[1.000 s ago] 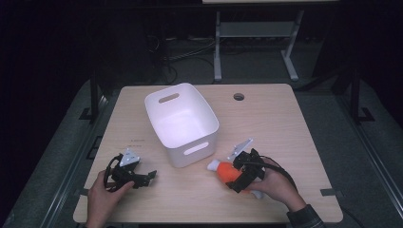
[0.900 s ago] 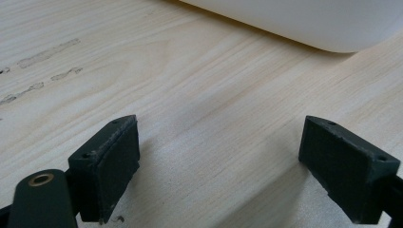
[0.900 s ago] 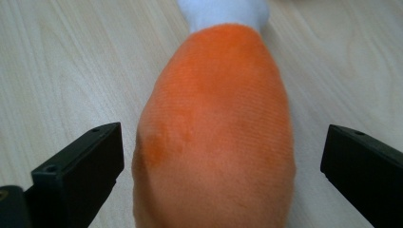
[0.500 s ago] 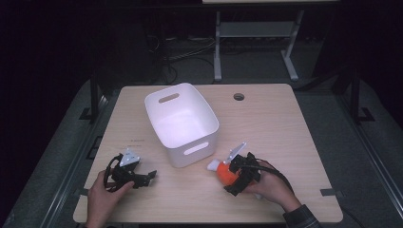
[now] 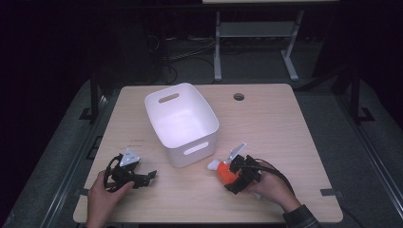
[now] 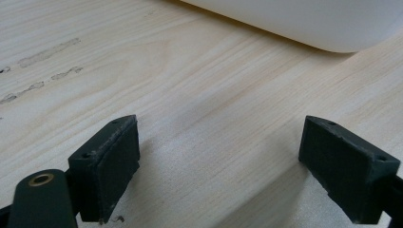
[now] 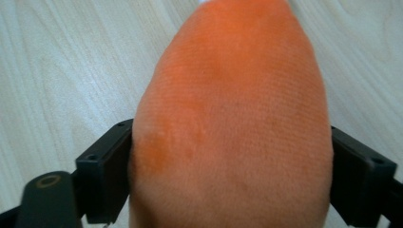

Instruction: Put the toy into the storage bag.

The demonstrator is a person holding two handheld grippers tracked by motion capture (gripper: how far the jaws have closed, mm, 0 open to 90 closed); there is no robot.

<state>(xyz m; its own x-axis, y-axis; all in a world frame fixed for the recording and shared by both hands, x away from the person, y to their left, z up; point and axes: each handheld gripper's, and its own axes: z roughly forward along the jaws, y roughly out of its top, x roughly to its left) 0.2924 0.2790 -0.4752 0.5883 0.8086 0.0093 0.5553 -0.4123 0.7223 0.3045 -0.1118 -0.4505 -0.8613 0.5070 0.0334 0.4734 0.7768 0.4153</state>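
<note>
Left gripper sits low on the worktop at the near left corner, held in the person's left hand, fingers spread wide with nothing between them, just bare wood; the lower edge of the bin shows ahead of them in the left gripper view. White bin stands upright in the middle of the worktop, slightly left of centre, handle slots in the near and far walls, inside looks bare. Just right of the bin's near corner lies an orange plush toy with a white tip pointing toward the bin, on the worktop, close to the bin but not touching it as far as I can tell. Right gripper is on the toy, right hand behind it. Its fingers have just been closing and now sit against both flanks of the toy, which bulges between them in the right gripper view; grip looks made, still fairly wide because the toy is fat. Small round hole in the worktop at far right of centre.
</note>
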